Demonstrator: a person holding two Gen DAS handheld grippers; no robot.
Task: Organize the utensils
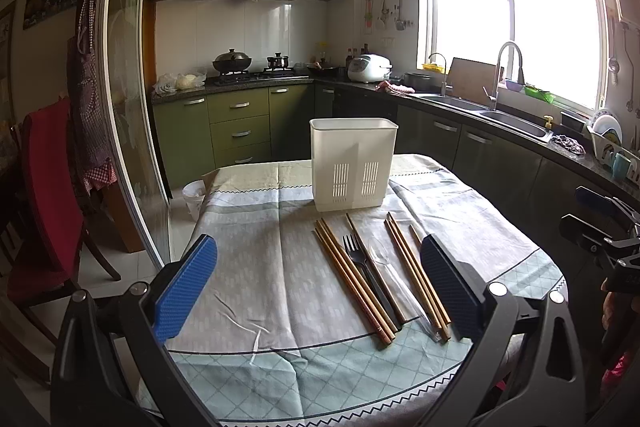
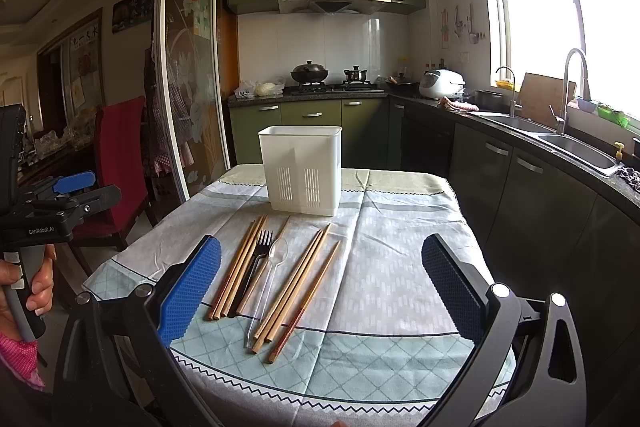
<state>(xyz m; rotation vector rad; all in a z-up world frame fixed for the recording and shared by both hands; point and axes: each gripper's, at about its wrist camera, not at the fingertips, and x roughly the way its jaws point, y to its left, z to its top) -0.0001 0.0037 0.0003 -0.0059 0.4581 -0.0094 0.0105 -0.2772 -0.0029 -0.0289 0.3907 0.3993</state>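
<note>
— On the tabletop [image 2: 400,267], near its front edge, everything is still lying loose: several wooden chopsticks [image 2: 236,267], a black fork [image 2: 256,259] and a clear plastic spoon [image 2: 276,255] are sitting side by side in a rough row on the cloth.

— And the white holder [image 2: 300,171]?

— It is standing upright just beyond the far tips of that row, toward the back of the tabletop. Nothing is sticking up above its rim, so I am judging it to be holding nothing yet, though its inside is hidden from both views.

— So how far along are we reckoning this?

— Right at the beginning, as far as I can judge. Not one utensil is sitting in the holder; every piece is waiting to be lifted and dropped in.

— What are the grippers doing?

— The left gripper [image 1: 320,287] is hovering over the near edge with its jaws spread wide, pinching nothing; the row is lying toward its right finger. The right gripper [image 2: 320,291] is hanging likewise, jaws wide apart and gripping nothing, with the row toward its left finger.

— Anything sorted already?

— Only loosely: chopsticks are flanking the fork and spoon, some touching. Whether the holder's divided sides are meant for different kinds, I cannot tell.
</note>
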